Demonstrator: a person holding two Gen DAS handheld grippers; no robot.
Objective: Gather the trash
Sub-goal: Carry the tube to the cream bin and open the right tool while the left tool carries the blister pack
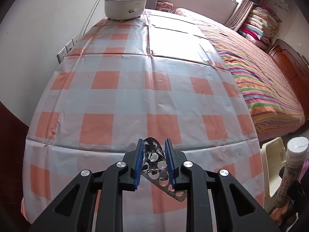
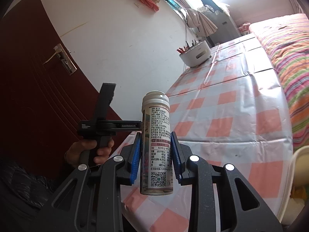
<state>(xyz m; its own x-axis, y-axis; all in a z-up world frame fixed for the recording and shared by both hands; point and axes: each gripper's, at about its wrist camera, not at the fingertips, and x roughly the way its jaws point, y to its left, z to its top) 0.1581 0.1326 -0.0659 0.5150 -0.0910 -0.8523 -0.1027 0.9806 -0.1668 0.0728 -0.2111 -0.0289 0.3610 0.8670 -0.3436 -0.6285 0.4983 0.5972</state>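
Left hand-held gripper (image 1: 154,164) pinching blister pack (image 1: 155,158), lifted above near edge of checked bench (image 1: 123,89). Right hand-held gripper (image 2: 156,158) clamped on labelled bottle (image 2: 157,141), held off bench's near left edge. White pot (image 1: 125,7) at far left of bench.

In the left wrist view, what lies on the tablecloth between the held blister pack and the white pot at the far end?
Nothing: between the blister pack and the white pot the checked tablecloth is bare; the right wrist view agrees.
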